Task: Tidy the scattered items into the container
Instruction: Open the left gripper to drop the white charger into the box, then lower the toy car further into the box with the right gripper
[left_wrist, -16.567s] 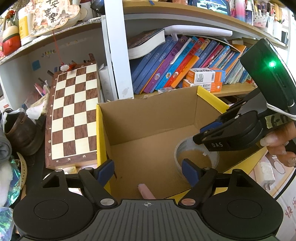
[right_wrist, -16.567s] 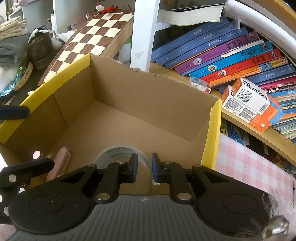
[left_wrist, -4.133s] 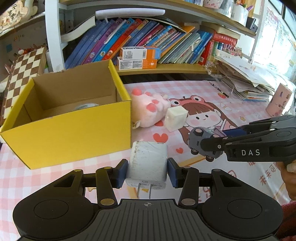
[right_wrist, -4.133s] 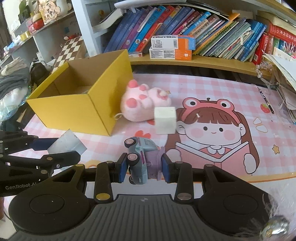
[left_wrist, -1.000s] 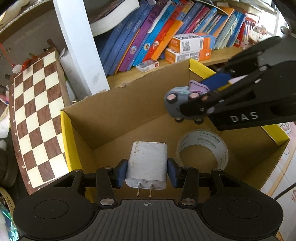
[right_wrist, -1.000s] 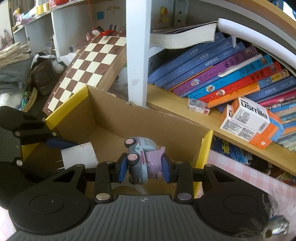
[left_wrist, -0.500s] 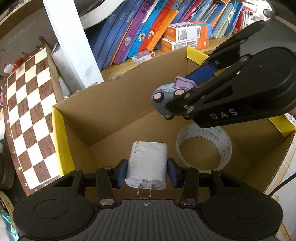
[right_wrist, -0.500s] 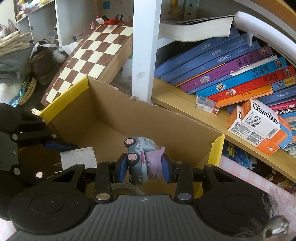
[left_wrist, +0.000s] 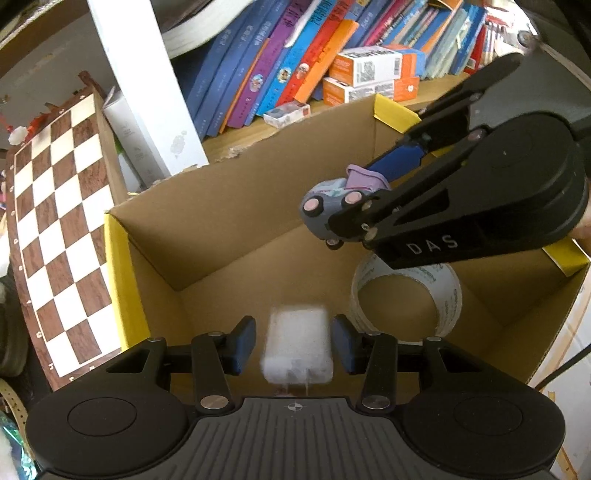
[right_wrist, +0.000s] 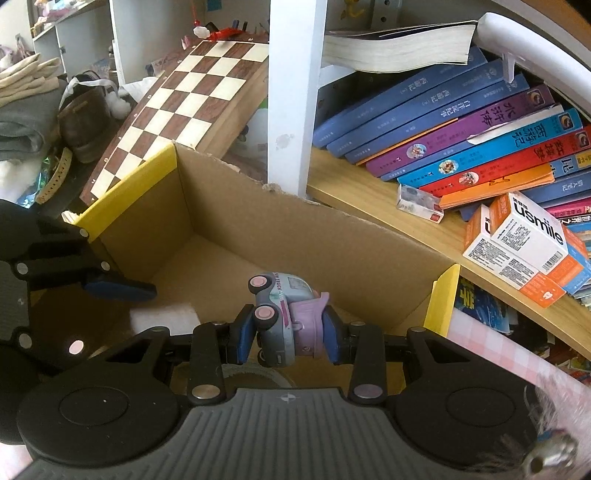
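Note:
My left gripper (left_wrist: 294, 345) is open above the yellow-edged cardboard box (left_wrist: 240, 206). The white charger plug (left_wrist: 297, 345) sits blurred between its parted pads, touching neither, and looks to be dropping. It also shows in the right wrist view (right_wrist: 164, 319) below the left gripper's blue pad (right_wrist: 118, 288). My right gripper (right_wrist: 284, 334) is shut on the grey and purple toy car (right_wrist: 286, 317) and holds it over the box (right_wrist: 314, 236). The car (left_wrist: 334, 206) shows in the left wrist view too. A roll of clear tape (left_wrist: 406, 291) lies on the box floor.
A chessboard (left_wrist: 55, 229) leans left of the box. A white shelf post (left_wrist: 147, 88) and a shelf of books (right_wrist: 461, 129) stand behind it. Orange and white cartons (right_wrist: 524, 243) lie on the shelf. The pink checked tablecloth (right_wrist: 498, 350) shows at the right.
My left gripper has opened and let go of the charger plug, which is now blurred between the pads. The right gripper with the toy car has moved a little further over the box.

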